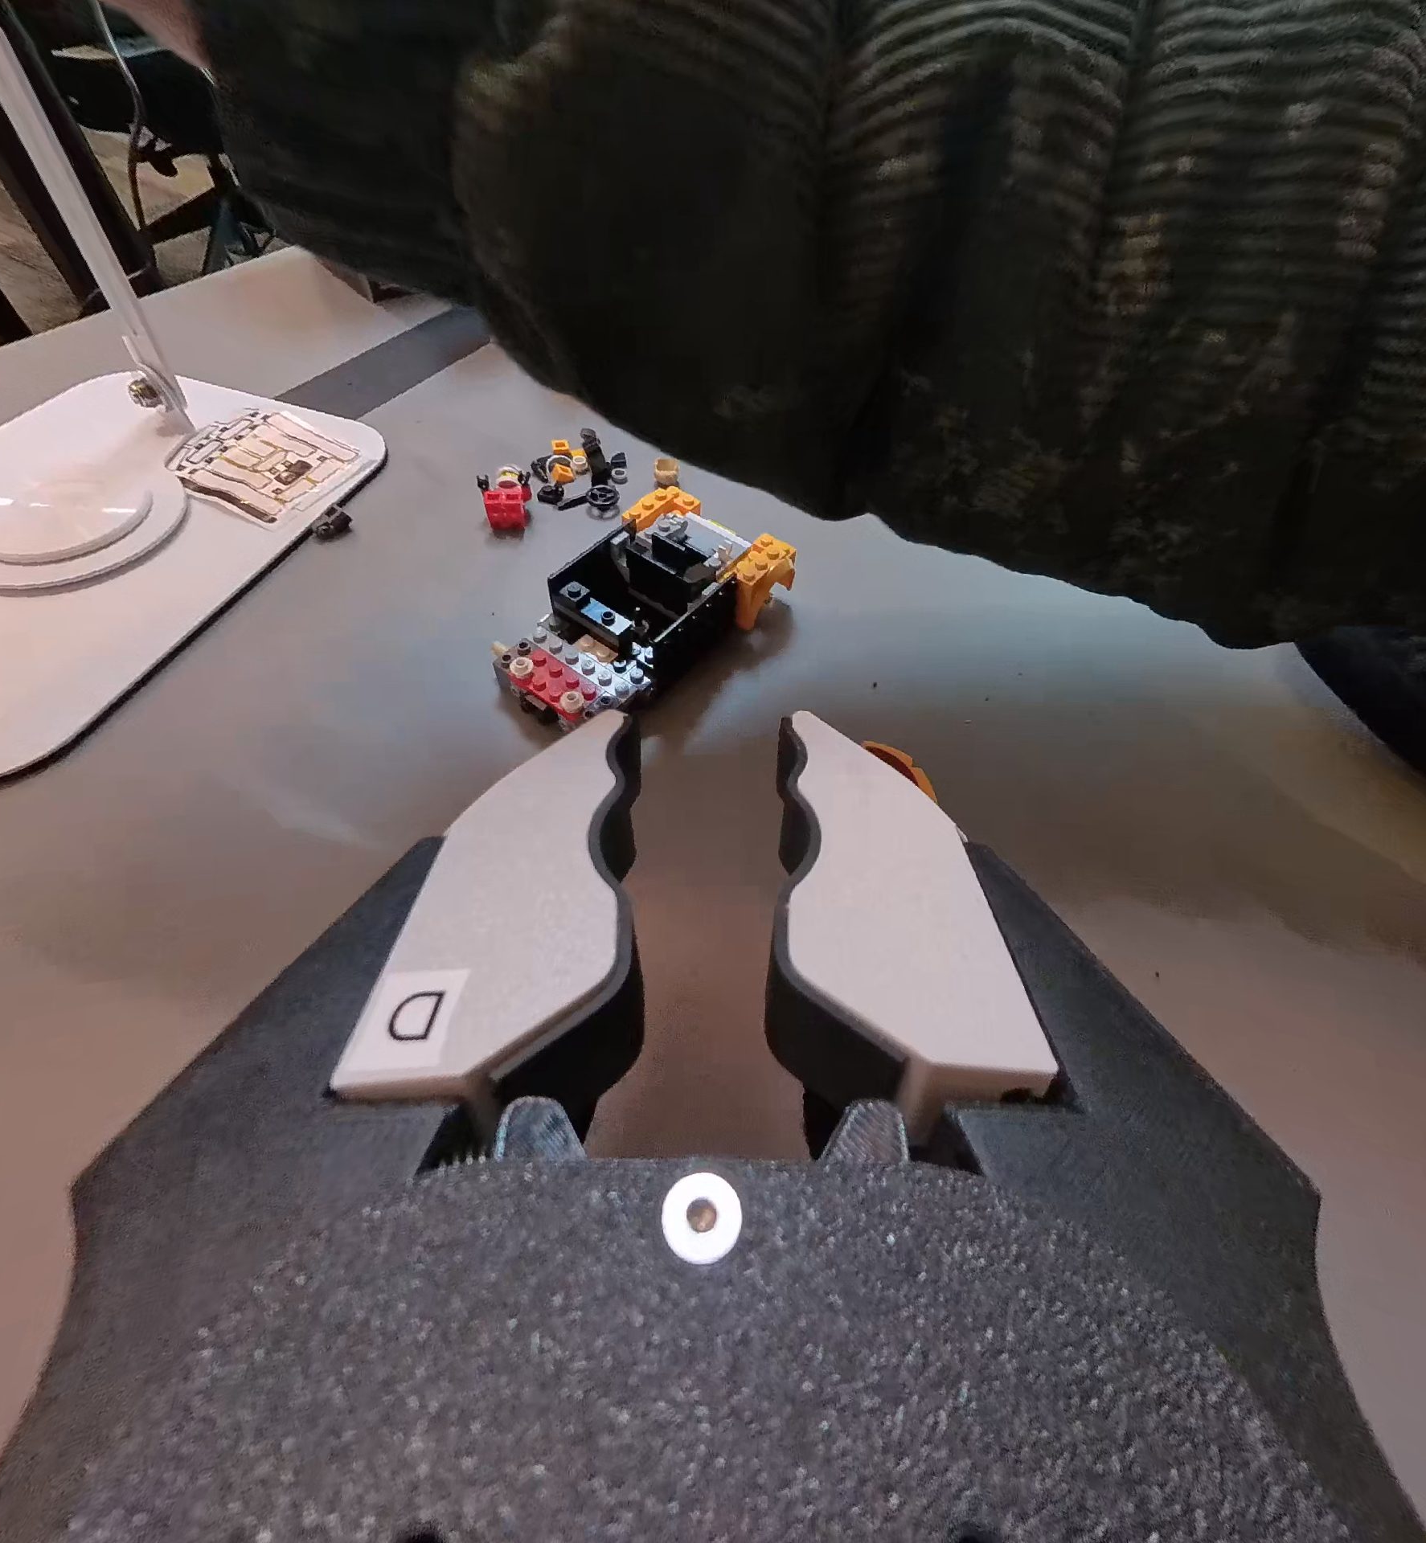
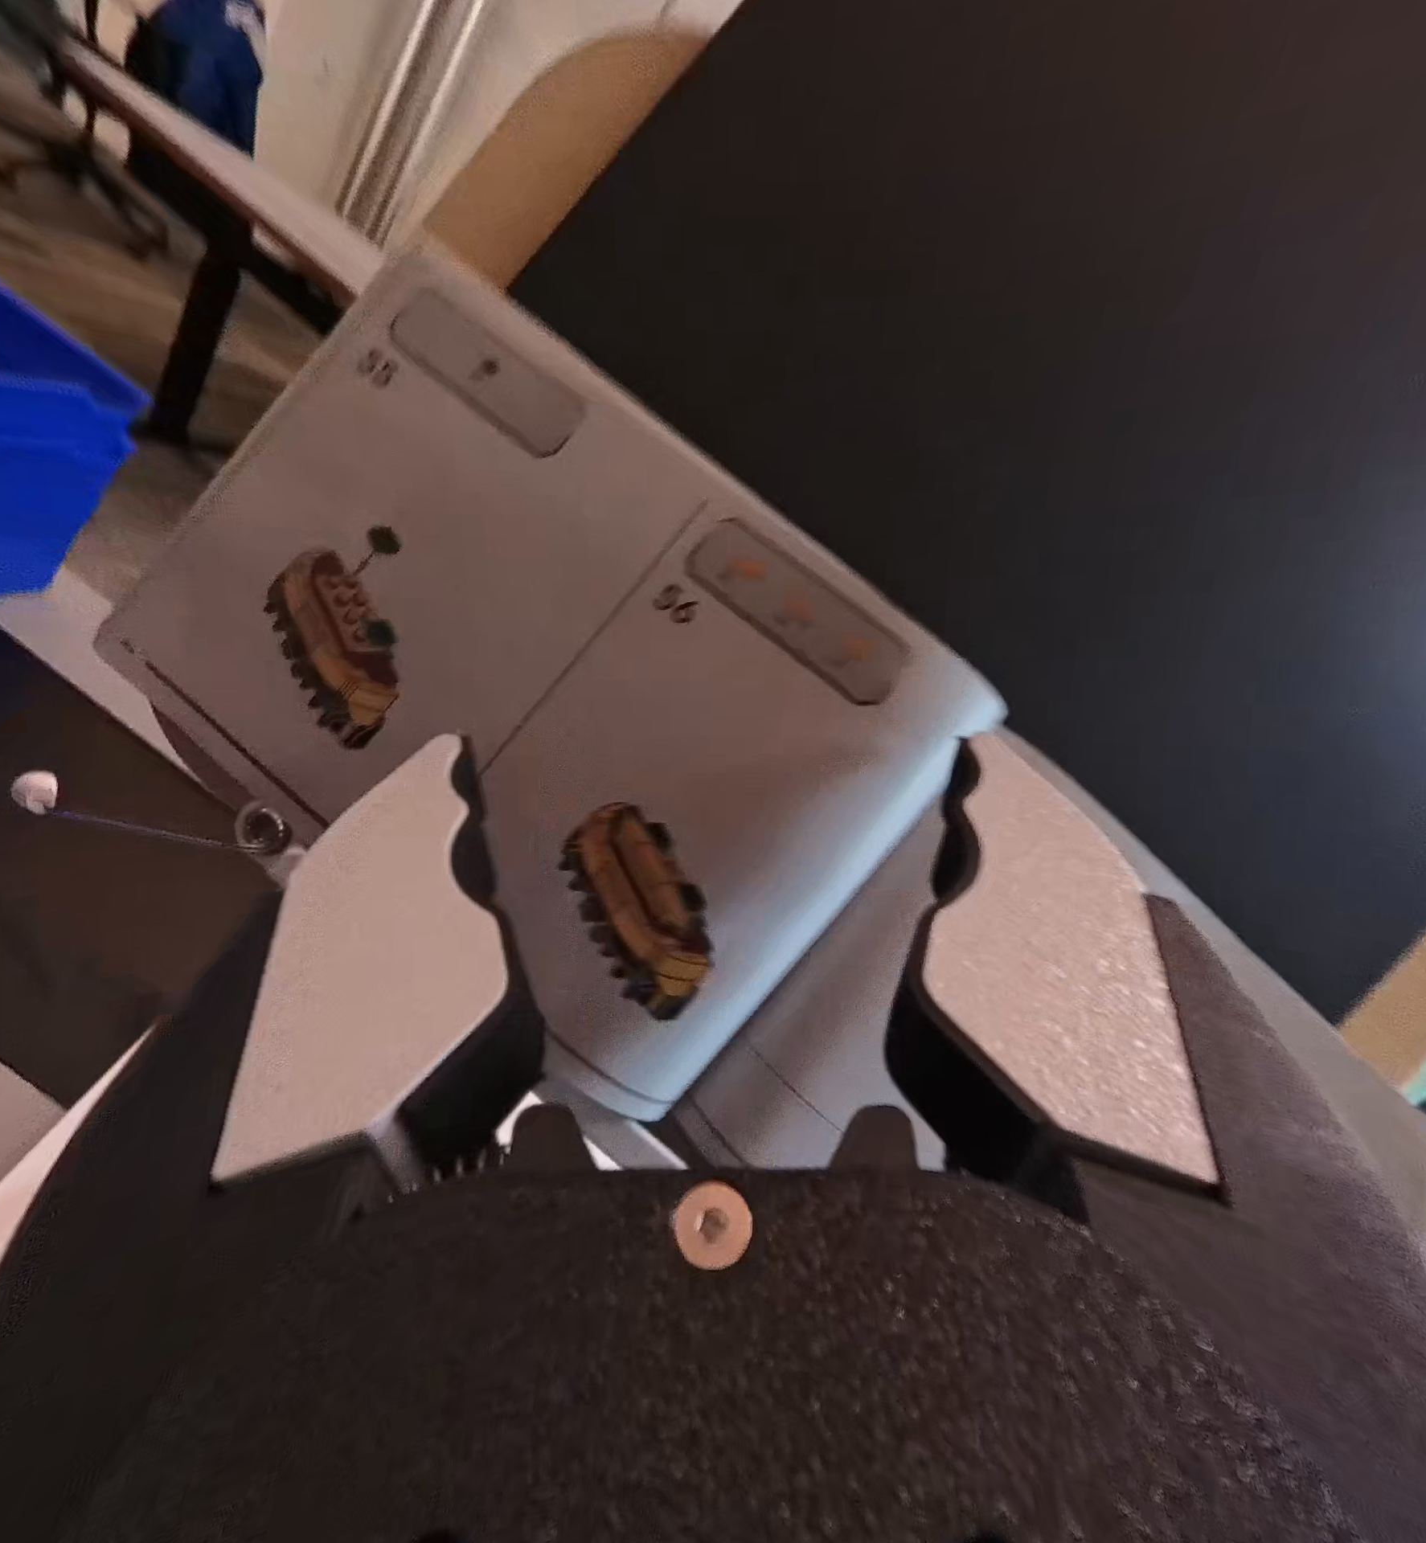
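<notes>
Two close wrist views (no shared scene)

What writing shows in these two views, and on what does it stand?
White sticker on left gripper: one printed character, not copied.
White instruction booklet page: two step numerals, blurred.
Printed diagram sheet on white lamp base: too small to read.
</notes>
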Motion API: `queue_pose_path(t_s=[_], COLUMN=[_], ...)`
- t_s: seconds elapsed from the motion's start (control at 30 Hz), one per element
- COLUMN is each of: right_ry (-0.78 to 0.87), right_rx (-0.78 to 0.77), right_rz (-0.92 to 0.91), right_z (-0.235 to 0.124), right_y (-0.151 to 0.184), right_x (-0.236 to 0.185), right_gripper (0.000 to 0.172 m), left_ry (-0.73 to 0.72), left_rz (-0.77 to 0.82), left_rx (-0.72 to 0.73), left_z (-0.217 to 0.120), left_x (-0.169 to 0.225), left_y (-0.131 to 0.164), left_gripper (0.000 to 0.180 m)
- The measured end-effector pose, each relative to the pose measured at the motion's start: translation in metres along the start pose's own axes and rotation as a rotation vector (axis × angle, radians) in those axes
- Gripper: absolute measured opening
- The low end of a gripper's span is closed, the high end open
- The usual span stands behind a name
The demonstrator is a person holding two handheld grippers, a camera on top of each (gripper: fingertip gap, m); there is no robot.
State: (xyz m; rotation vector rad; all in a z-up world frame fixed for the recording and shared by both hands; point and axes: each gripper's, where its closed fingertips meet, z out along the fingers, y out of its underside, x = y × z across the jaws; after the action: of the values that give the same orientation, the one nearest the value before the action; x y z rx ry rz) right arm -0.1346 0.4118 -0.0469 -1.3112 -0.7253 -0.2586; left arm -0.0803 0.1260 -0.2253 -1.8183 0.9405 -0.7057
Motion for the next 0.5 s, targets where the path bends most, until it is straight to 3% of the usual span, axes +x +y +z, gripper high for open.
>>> queue_pose_path(t_s=[0.07, 0.13, 0.3, 0.4, 0.5], right_ry=[0.014, 0.048, 0.109, 0.079, 0.051], right_rx=[-0.069, -0.069, -0.021, -0.001, 0.031], right_rz=[-0.037, -0.062, -0.015, 0.044, 0.142], right_z=[0.014, 0.019, 0.011, 0.005, -0.006], right_y=[0.012, 0.014, 0.012, 0.014, 0.014], right_x=[-0.007, -0.004, 0.022, 0.033, 0.045], right_gripper=[0.113, 0.106, 0.055, 0.041, 0.038], left_ry=[-0.005, -0.010, -0.001, -0.001, -0.008], left_rz=[0.007, 0.010, -0.005, 0.003, 0.002], left_rx=[0.000, 0.004, 0.007, -0.004, -0.007], left_z=[-0.001, -0.003, -0.002, 0.000, 0.001], left_x=[0.000, -0.001, -0.001, 0.000, -0.002], left_y=[0.000, -0.001, 0.000, 0.002, 0.004], left_gripper=[0.031, 0.030, 0.030, 0.030, 0.030])
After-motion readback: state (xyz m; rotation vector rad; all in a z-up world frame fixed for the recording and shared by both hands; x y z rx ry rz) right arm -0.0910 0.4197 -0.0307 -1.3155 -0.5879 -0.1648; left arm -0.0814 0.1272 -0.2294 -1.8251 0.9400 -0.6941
